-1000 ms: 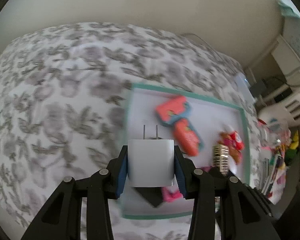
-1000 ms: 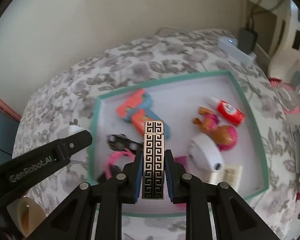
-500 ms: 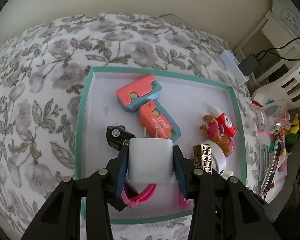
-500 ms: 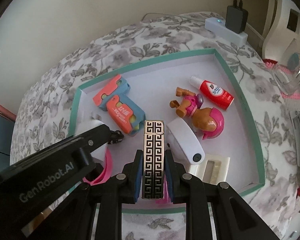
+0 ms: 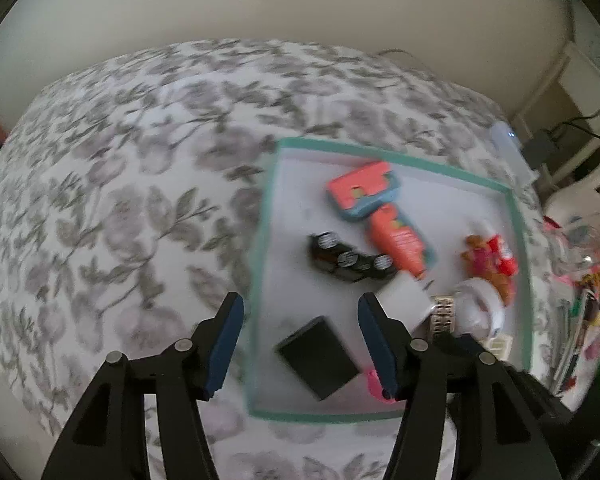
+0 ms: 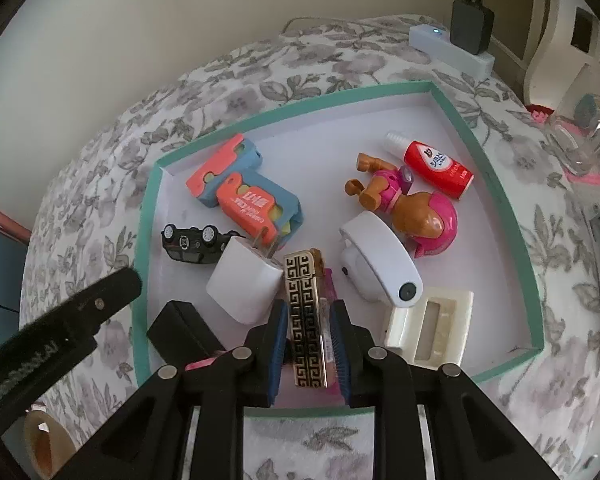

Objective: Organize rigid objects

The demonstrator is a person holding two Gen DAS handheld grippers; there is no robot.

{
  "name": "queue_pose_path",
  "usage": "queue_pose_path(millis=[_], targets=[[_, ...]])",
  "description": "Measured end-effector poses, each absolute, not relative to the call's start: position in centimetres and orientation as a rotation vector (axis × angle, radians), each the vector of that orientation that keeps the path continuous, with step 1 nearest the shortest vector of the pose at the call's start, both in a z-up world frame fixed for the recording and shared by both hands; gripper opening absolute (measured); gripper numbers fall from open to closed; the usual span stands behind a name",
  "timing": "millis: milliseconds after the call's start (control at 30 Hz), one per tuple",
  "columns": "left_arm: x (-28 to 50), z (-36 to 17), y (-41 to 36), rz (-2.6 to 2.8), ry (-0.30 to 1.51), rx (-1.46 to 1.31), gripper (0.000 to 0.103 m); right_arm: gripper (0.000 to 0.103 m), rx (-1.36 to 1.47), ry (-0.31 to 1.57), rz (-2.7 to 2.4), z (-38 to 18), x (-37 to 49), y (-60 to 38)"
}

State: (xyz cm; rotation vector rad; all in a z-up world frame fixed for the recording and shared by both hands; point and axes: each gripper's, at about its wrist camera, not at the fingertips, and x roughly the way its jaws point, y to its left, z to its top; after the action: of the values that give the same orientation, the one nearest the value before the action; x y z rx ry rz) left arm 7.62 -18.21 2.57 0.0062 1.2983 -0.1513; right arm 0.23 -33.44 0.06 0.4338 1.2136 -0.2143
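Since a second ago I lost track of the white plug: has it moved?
Yes. The white plug left the left gripper, whose jaws now gape empty, and lies in the teal tray beside the toy car.

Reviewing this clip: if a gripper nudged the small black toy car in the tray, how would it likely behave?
The toy car lies wheels-up, so it would probably slide, not roll. It looks rigid and likely light. It touches the white charger, so a push might shift both.

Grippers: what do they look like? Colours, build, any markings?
Both the left gripper and the right gripper have black plastic linkage arms with silver pivot pins and blue ribbed pads. White "GenRobot.AI" lettering shows on the left gripper's side. No cables visible.
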Motion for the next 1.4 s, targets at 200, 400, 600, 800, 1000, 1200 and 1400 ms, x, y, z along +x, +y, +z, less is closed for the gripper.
queue_pose_path(millis=[200, 400, 600, 800, 1000, 1200, 1400], targets=[[6.5, 1.7, -16.0, -0.062, 1.305, 0.039, 0.081, 0.038, 0.402, 1.206, -0.226, 0.6, -0.7, -32.5], [5.6, 1.4, -14.1, -0.011, 1.304, 0.045, 0.095, 0.060, 0.359, 1.193, -0.234, 1.1, -1.6, -31.1], [4.9, 1.3, -12.6, 0.021, 1.301, 0.053, 0.098, 0.077, 0.322, 1.170, -0.229, 1.5, -2.5, -29.8], [4.3, 1.5, -11.1, 0.029, 1.302, 0.034, 0.101, 0.089, 0.313, 1.164, -0.235, 1.6, -3.0, -29.0], [3.7, 1.6, -10.3, 0.039, 1.294, 0.080, 0.101, 0.101, 0.302, 1.153, -0.247, 1.7, -3.5, -28.4], [3.3, 1.4, -9.3, 0.042, 1.295, 0.086, 0.101, 0.103, 0.275, 1.144, -0.246, 2.0, -3.7, -27.8], [3.0, 1.4, -8.8, 0.061, 1.289, 0.110, 0.101, 0.103, 0.265, 1.138, -0.249, 2.1, -3.9, -27.4]])
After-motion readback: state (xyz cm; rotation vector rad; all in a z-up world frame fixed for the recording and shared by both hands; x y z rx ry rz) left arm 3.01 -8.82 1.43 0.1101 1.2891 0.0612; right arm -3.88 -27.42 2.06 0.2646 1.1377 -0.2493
